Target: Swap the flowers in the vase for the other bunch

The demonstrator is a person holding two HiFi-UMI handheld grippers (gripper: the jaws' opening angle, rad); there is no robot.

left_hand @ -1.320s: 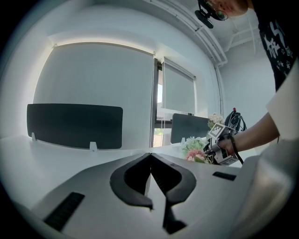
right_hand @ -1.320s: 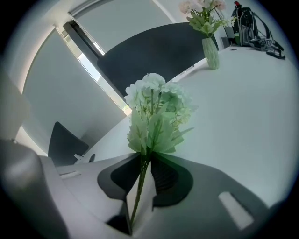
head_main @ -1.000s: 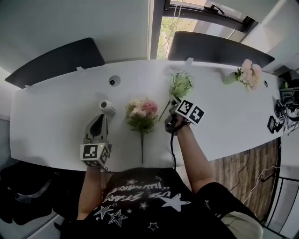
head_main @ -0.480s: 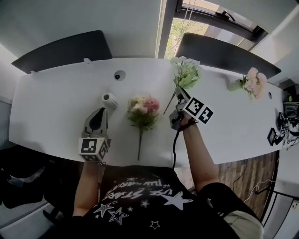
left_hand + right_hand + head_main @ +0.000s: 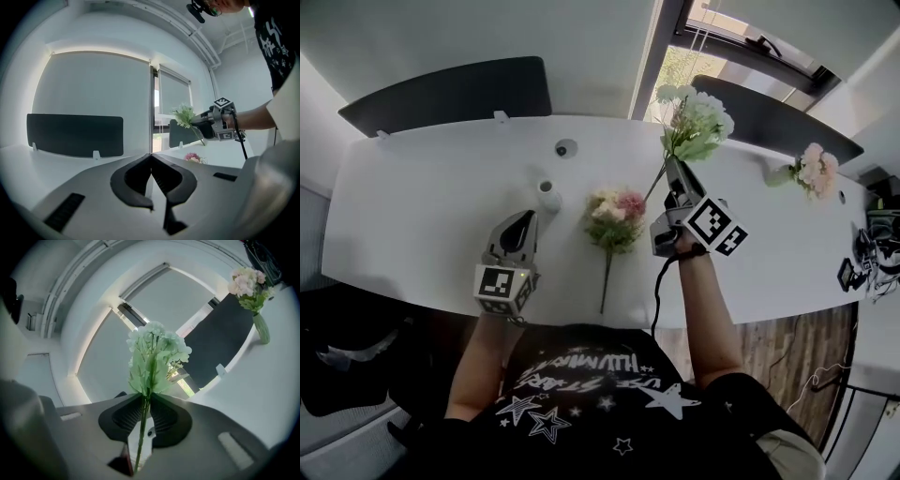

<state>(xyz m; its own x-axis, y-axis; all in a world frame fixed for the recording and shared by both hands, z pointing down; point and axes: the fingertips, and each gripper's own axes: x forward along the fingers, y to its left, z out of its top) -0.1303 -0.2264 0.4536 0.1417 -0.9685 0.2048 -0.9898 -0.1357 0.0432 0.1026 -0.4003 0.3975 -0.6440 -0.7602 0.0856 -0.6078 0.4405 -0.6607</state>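
Above the counter [image 5: 422, 216], the right gripper [image 5: 146, 398] has its jaws narrowed on the stem of the green-white bunch [image 5: 697, 127], which slants 7 to 1 o'clock. The white vase [image 5: 548, 196] stands at their 9 o'clock, nearer the closed, empty left gripper [image 5: 151, 157].

Table [image 5: 422, 216] smooth, matt white; floor [image 5: 797, 328] wood planks; fingers [image 5: 124, 417] ribbed matt black.

Black short-sleeved T-shirt [image 5: 581, 380] with white stars and lettering, grey left gripper [image 5: 527, 219] and right gripper [image 5: 673, 169], black ribbed pads [image 5: 126, 418], black-and-white marker cubes [image 5: 499, 284], thin black cable [image 5: 656, 291]
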